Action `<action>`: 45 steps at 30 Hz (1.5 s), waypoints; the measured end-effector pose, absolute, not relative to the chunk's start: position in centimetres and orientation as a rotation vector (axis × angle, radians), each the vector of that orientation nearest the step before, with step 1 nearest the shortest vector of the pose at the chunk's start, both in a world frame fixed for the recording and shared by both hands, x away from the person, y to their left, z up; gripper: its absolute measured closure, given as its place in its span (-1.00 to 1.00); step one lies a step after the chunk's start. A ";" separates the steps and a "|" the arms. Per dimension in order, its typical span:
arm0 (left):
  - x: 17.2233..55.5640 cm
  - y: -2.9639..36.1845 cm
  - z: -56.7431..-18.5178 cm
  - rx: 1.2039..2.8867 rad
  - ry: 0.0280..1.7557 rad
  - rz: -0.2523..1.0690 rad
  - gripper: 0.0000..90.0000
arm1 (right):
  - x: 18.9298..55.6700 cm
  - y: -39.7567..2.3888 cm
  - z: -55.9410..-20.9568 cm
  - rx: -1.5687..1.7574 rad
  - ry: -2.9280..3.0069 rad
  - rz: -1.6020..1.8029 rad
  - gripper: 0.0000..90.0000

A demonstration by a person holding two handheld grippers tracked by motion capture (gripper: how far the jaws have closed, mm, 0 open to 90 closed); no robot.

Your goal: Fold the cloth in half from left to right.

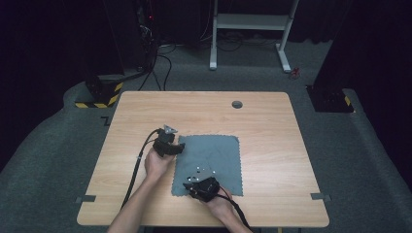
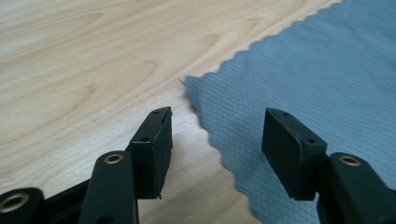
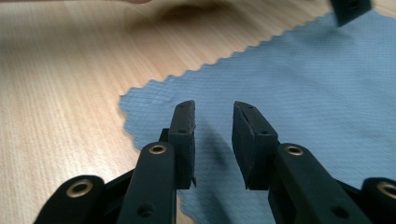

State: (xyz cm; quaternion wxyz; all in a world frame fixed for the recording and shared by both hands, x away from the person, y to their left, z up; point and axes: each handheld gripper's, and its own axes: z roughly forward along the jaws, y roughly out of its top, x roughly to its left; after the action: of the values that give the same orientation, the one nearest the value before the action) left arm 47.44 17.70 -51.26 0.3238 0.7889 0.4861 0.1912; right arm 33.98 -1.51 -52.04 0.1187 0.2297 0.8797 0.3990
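Bare wooden table is lying open across the right half and top of the high view. The blue cloth is lying flat at centre, blocking nothing. A cable hole is sitting at the top edge, well apart.

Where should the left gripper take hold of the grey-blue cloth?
At the cloth's near-left corner, coming in low from the bare wood side. The cloth lies flat, so only its zigzag edge offers a bite; the left gripper's open jaws already straddle that edge.
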 end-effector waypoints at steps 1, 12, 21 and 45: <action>47.6 17.8 -51.3 2.055 1.290 0.497 -0.03 | 33.9 -1.3 -52.1 0.661 2.579 1.164 0.54; 49.3 18.3 -51.6 2.049 1.352 0.520 0.02 | 33.0 0.1 -52.2 0.599 2.632 1.160 0.51; 50.2 17.4 -51.4 2.066 1.332 0.498 0.01 | 32.1 1.9 -52.2 0.554 2.686 1.190 0.42; 50.7 16.8 -51.2 2.063 1.327 0.435 0.98 | 31.2 2.5 -52.3 0.524 2.612 1.084 0.99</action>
State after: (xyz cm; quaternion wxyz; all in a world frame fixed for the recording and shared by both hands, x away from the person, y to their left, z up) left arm 50.71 16.85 -51.21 0.3196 0.7847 0.5047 0.1653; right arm 31.19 2.52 -52.31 0.1323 0.1806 0.9002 0.3736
